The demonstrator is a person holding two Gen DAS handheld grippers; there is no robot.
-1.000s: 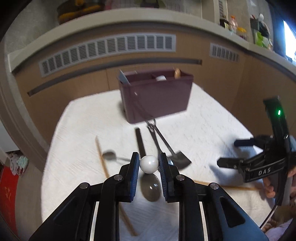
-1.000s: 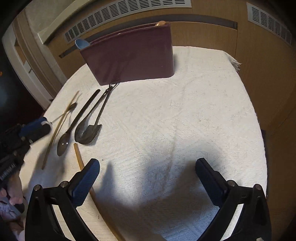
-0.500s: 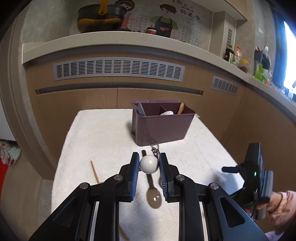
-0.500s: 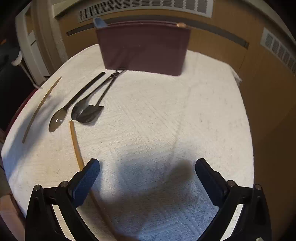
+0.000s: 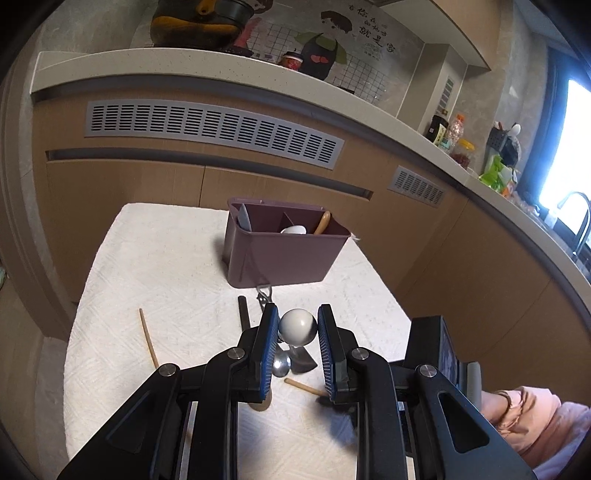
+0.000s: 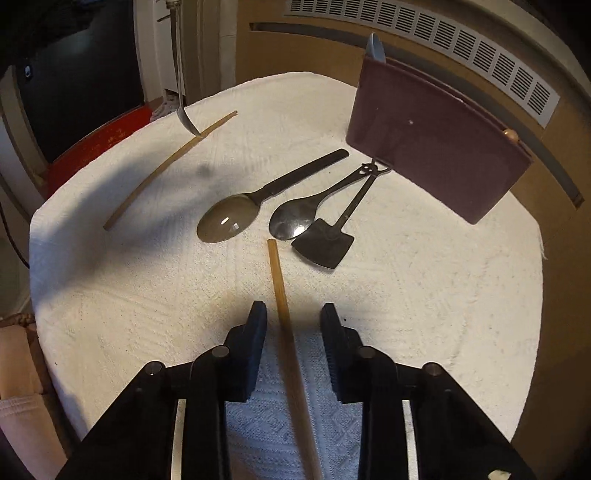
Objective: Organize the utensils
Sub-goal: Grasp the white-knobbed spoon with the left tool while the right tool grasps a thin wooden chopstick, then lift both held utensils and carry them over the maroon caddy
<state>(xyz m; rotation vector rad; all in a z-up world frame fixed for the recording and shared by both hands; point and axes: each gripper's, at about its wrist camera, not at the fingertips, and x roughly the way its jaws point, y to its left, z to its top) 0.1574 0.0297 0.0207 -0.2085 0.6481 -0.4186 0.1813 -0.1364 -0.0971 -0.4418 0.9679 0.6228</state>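
Two claws | left claw (image 5: 297,329) grips white-knobbed spoon (image 5: 297,326) | right claw (image 6: 293,325) closing, unclamped, astride chopstick (image 6: 281,291)

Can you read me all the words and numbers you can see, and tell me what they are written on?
"就是家": this seems to be the bottom row of Chinese writing on the wall picture; the rows above it are too small to read surely.
Labels on the bottles on the counter: too blurred to read.
Right wrist view: no writing at all.
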